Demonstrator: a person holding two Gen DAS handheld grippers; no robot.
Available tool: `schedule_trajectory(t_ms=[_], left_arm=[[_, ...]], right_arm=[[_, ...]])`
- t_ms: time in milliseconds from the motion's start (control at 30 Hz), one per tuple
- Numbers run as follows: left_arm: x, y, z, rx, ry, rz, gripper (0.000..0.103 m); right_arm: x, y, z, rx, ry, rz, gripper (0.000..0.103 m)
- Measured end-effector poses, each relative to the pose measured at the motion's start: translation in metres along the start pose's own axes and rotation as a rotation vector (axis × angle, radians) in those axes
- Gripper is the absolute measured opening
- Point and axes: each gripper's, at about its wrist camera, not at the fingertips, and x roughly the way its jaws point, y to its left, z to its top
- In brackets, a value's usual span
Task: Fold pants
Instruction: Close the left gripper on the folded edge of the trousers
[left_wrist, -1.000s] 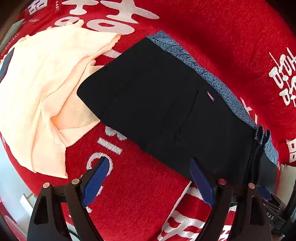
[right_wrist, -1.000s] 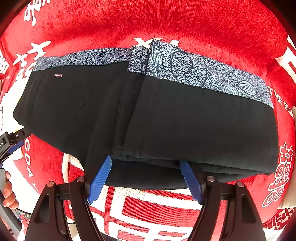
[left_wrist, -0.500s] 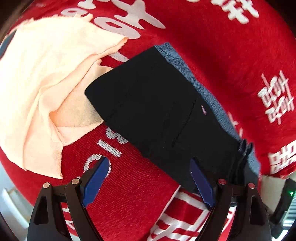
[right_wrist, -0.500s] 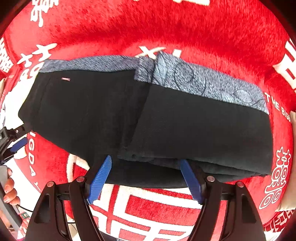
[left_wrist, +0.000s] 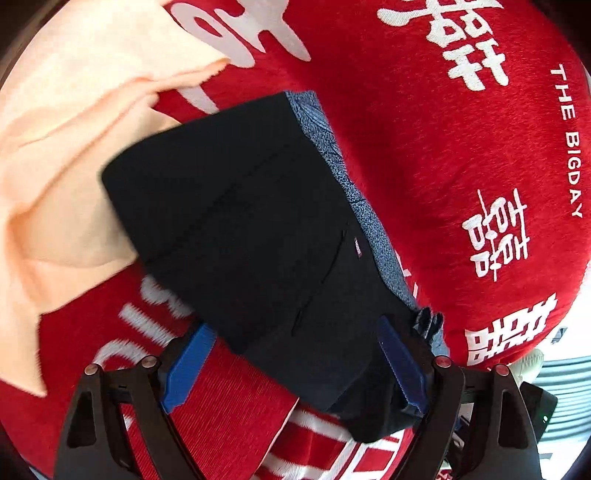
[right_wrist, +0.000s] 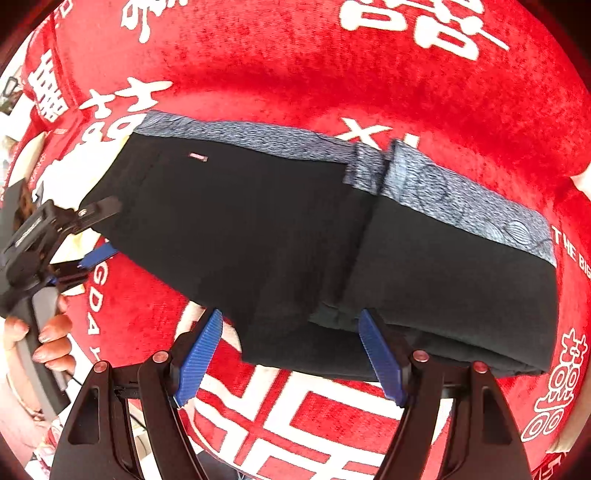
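Looking along the left wrist view: the left gripper stood released, jaws astride the near end of the black pants, which ran lengthwise up and away over the red blanket, beside a peach cloth.
Right wrist view: the right gripper hung released over the pants' near long edge; their long axis ran crosswise.
Nearer the end: the left gripper, judged best placed to fold it over.

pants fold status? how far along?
Mostly done: black pants lie in a compact folded stack on the red blanket, patterned waistband along one edge. In hand: nothing; left tongs and right tongs both open over the near edge. Left: possibly one last fold or tidy.
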Motion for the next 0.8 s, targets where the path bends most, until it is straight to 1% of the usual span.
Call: schedule_trajectory(t_ms=[100,267,367,400,433,500,533,567,600,633,667,700,733,767,800], left_arm=[[0.003,0.001,0.002,-0.01,-0.029,-0.038,0.088],[-0.003,0.006,0.003,-0.079,-0.069,-0.095,0.089],[-0.009,-0.007,0.003,-0.039,-0.105,-0.157,0.089],[-0.005,-0.011,0.003,-0.019,-0.105,-0.146,0.089],[0.001,-0.012,0.004,-0.013,-0.094,-0.12,0.089],[0.014,-0.007,0.007,-0.032,-0.066,-0.094,0.089],[0.017,-0.005,0.008,-0.045,-0.066,-0.087,0.089],[0.016,-0.007,0.008,-0.048,-0.088,-0.081,0.089],[0.017,-0.01,0.008,-0.044,-0.088,-0.06,0.089],[0.019,-0.015,0.008,-0.032,-0.086,-0.022,0.088],[0.019,-0.021,0.007,-0.012,-0.092,0.03,0.085],[0.02,-0.025,0.006,0.006,-0.099,0.083,0.071],[0.02,-0.03,0.005,0.032,-0.101,0.155,0.054],[0.021,-0.032,0.004,0.049,-0.101,0.225,0.044],[0.02,-0.033,0.004,0.052,-0.099,0.256,0.034]], right_arm=[[-0.001,0.003,0.002,-0.008,-0.007,0.015,0.079],[0.004,0.005,0.003,-0.024,-0.002,0.022,0.079],[0.004,0.005,0.004,-0.023,-0.004,0.026,0.079],[0.004,0.005,0.004,-0.019,-0.005,0.03,0.079],[0.004,0.004,0.005,-0.016,-0.006,0.035,0.079],[0.003,0.004,0.005,-0.018,-0.012,0.039,0.079],[0.002,0.005,0.006,-0.021,-0.016,0.04,0.079],[0.002,0.005,0.006,-0.025,-0.021,0.044,0.079],[0.001,0.005,0.008,-0.027,-0.025,0.046,0.079],[0.001,0.005,0.009,-0.028,-0.028,0.047,0.079],[0.001,0.004,0.011,-0.027,-0.03,0.045,0.079],[0.0,0.002,0.013,-0.022,-0.032,0.044,0.079],[-0.001,0.001,0.016,-0.015,-0.035,0.043,0.079],[-0.004,-0.001,0.021,-0.004,-0.04,0.044,0.079],[-0.006,-0.002,0.024,0.003,-0.044,0.043,0.079]])
